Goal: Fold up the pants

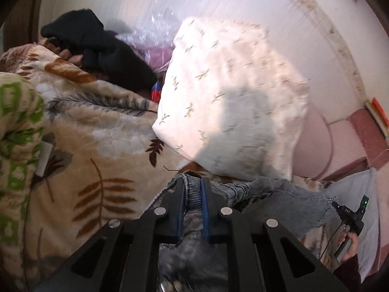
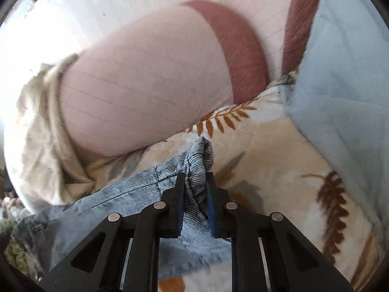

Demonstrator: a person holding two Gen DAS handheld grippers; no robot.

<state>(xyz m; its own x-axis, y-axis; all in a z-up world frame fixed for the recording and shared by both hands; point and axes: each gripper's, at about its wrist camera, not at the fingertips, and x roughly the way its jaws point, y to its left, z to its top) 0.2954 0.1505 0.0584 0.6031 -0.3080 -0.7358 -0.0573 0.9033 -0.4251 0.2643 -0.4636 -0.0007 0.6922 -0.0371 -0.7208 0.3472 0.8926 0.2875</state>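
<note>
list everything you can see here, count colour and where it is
pants: 1, blue-grey denim, on the blanket, stretched between both grippers
blanket: 1, beige with brown and grey leaf print, covering the bed
white pillow: 1, white with small sprigs, beyond the pants
black garment: 1, black, far left on the blanket
plastic bag: 1, clear, by the wall behind the black garment
pink cushion: 1, pale pink with darker band, ahead of the right gripper
light blue quilt: 1, right side
left hand-held gripper: 1, black, shut on pants
right hand-held gripper: 1, black, shut on pants
</note>
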